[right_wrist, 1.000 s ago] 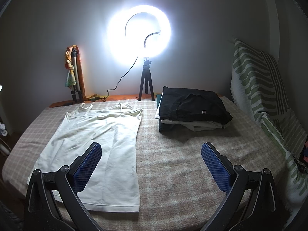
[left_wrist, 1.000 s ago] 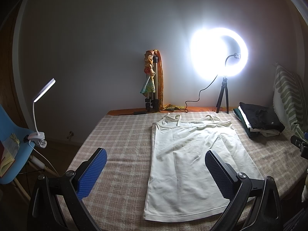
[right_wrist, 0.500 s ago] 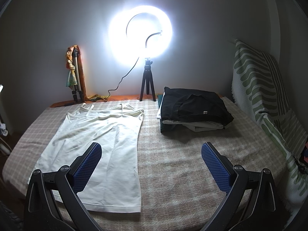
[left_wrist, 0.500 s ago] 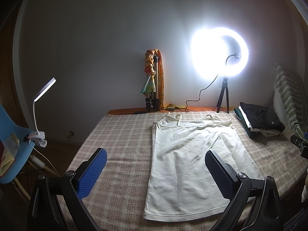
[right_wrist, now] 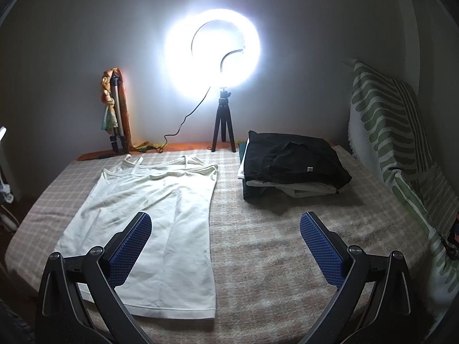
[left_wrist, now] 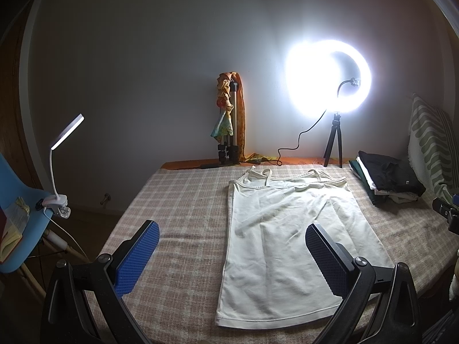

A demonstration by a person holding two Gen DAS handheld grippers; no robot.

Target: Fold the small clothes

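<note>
Camisole (left_wrist: 289, 238), cream, thin-strapped, spread flat and lightly creased on checked blanket (left_wrist: 183, 200); left gripper (left_wrist: 232, 246) and right gripper (right_wrist: 226, 238) gaping wide, holding nothing.

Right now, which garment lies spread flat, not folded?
The cream camisole, laid open under both grippers; the black garment sits folded on the pile.

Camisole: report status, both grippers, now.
Left gripper open, empty. Right gripper open, empty. Camisole flat on bed, unfolded, untouched. Folded pile to its right, apart; nothing in the way.
</note>
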